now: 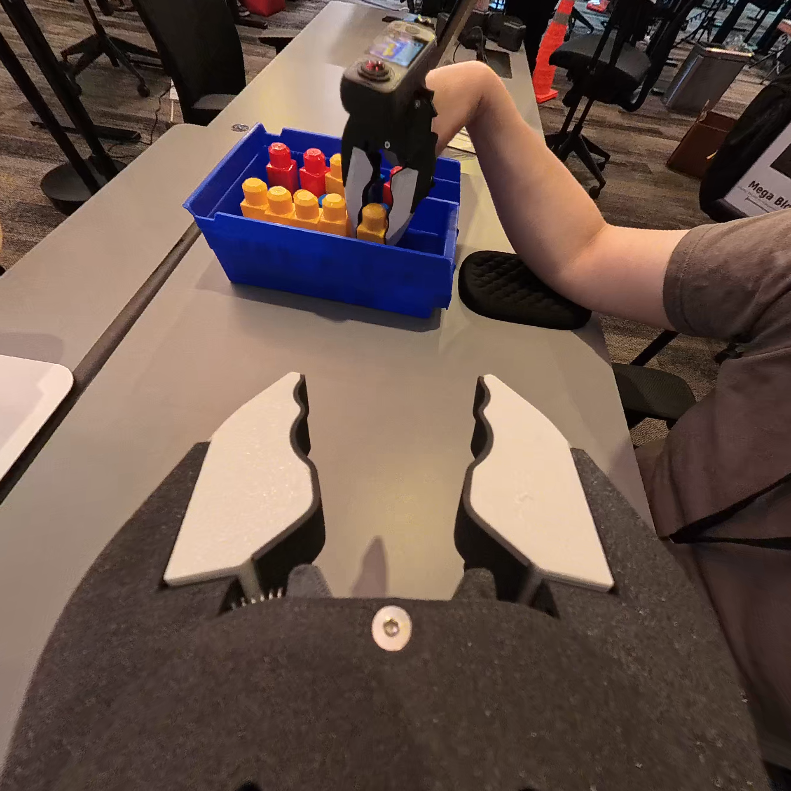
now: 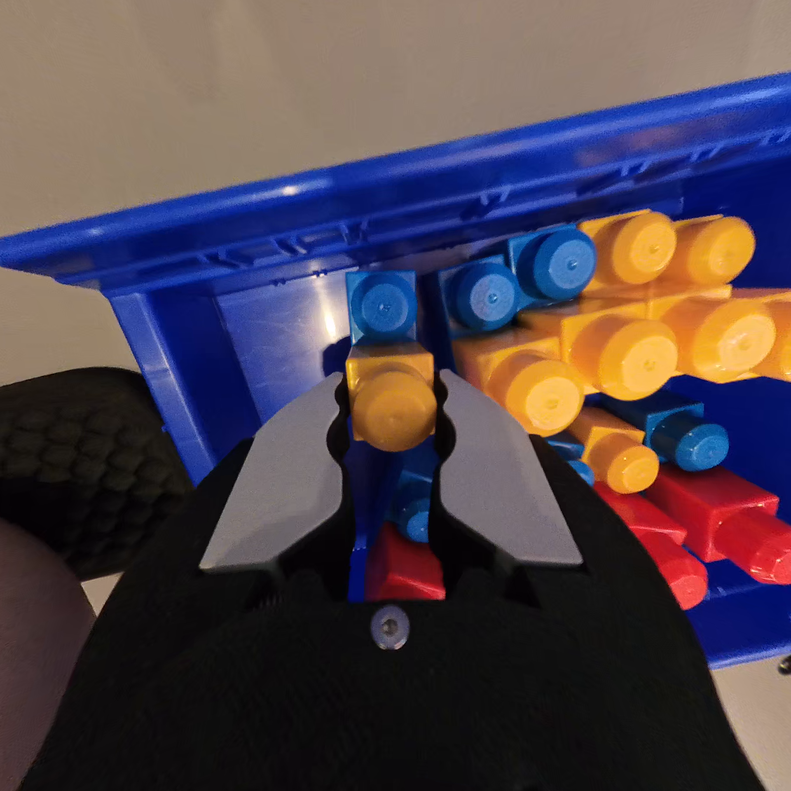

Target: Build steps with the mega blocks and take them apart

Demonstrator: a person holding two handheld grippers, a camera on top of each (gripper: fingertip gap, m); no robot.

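A blue bin [image 1: 325,265] on the grey table [image 1: 376,376] holds several yellow, red and blue mega blocks. A long yellow block [image 1: 295,205] lies along its front, with red blocks [image 1: 280,165] behind. My right gripper [image 1: 374,233] reaches down into the bin's right end. Its jaws press both sides of a single yellow block [image 2: 391,411], which stands beside a blue block [image 2: 382,306]. The bin [image 2: 385,184] fills the right wrist view. My left gripper [image 1: 391,385] is open and empty above bare table, well in front of the bin.
A black padded rest [image 1: 518,291] lies right of the bin, also in the right wrist view [image 2: 77,462]. The person's forearm [image 1: 535,192] crosses above it. A white board [image 1: 25,406] sits at the left edge. Chairs and an orange cone [image 1: 552,55] stand beyond the table. My right fingertips sit around 35 cm from my left ones.
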